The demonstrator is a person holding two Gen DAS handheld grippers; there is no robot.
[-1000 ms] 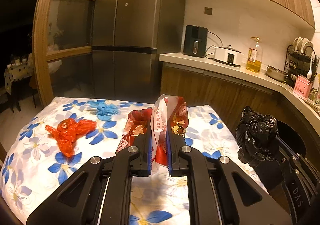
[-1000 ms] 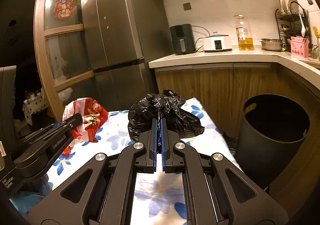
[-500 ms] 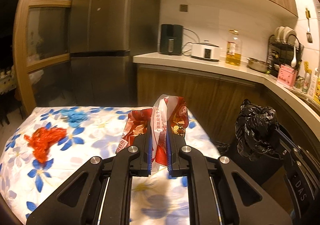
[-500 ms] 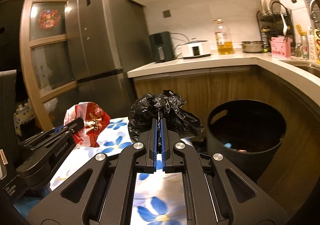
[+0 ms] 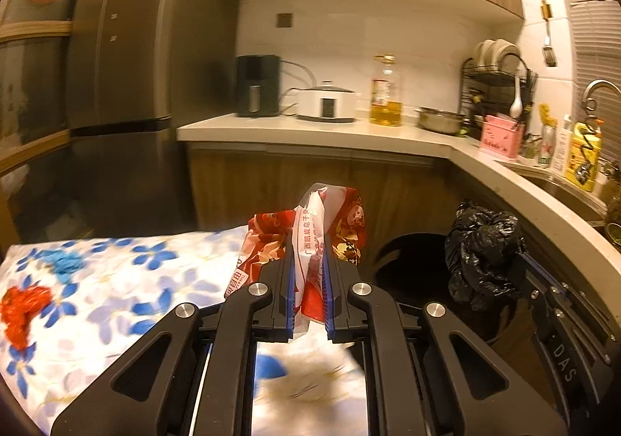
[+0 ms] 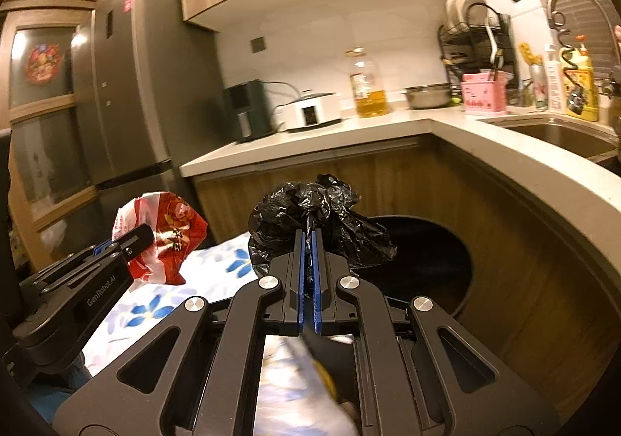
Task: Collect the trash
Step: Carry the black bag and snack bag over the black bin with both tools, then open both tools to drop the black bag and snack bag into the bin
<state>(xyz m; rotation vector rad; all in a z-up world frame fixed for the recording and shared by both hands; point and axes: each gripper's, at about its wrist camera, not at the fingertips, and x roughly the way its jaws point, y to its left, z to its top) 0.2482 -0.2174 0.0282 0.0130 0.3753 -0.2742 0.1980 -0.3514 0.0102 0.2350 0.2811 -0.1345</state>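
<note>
Left wrist view: left gripper (image 5: 308, 280) jaws clamp a red wrapper (image 5: 310, 230); right gripper (image 6: 308, 273) jaws pinch a black bag (image 6: 314, 218).

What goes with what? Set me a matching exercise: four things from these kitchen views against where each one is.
Things:
1. red and white printed snack wrapper
2. crumpled black plastic bag
3. crumpled orange-red plastic bag
4. clear bottle of yellow oil

Places:
A. on the pale countertop
B. clamped in the right gripper
C. lying on the blue-flowered tablecloth
D. clamped in the left gripper

Pairs: 1-D, 2-B, 3-C, 4-A
</note>
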